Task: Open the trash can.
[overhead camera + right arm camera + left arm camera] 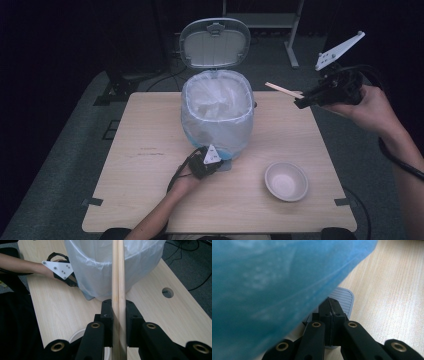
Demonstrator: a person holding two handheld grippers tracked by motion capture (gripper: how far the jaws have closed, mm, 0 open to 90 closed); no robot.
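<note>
The pair of wooden chopsticks (283, 90) is clamped between the jaws of the right gripper (300, 102), held in the air above the right rear part of the table (150, 200). In the high view the sticks jut from the jaw tips toward the upper left, their free end pointing at the bin (218, 117) and stopping short of its rim. In the right gripper view the chopsticks (118, 277) run straight up between the two black jaws, side by side, with the jaws pressed on them from both sides; the right gripper (117, 307) looks down on the white liner bag that wraps the bin (100, 267).

The bin stands at the middle of the table with its lid (215, 42) tipped up and back, the bag folded over its rim. The left gripper (216, 166) sits low at the front foot of the bin; in its own view the left gripper (332, 306) has its jaws fully together with nothing between them, tips resting on the ribbed grey pedal (343, 298) under the blue wall of the bin.

A white bowl (286, 181) stands on the table near its front right, well apart from both grippers.
</note>
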